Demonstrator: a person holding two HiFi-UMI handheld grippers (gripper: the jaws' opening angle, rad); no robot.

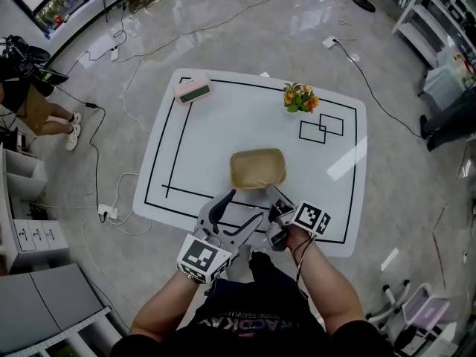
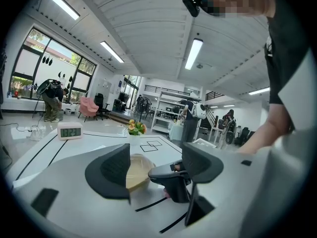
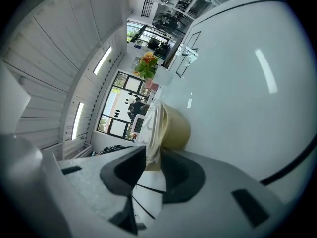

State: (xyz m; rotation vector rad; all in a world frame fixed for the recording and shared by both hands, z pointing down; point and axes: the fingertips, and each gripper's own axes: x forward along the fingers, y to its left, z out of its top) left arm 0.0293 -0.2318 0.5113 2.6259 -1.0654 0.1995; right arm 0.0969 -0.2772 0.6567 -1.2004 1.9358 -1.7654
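A tan, rounded-rectangular container (image 1: 257, 168) with a clear film top sits on the white table (image 1: 201, 143), just ahead of both grippers. My right gripper (image 1: 271, 192) is at its near right corner. In the right gripper view the container (image 3: 176, 125) has its pale rim caught in the narrow gap between the jaws of the right gripper (image 3: 154, 157). My left gripper (image 1: 236, 208) hovers open a little short of the container's near left side. In the left gripper view, the container (image 2: 137, 168) and one dark right-gripper jaw show between the spread jaws of the left gripper (image 2: 156, 165).
A pink digital clock (image 1: 192, 90) lies at the table's far left corner and a small pot of orange flowers (image 1: 300, 97) at the far right. Black lines and two overlapping squares (image 1: 321, 128) mark the tabletop. Cables trail over the floor; another person stands at left.
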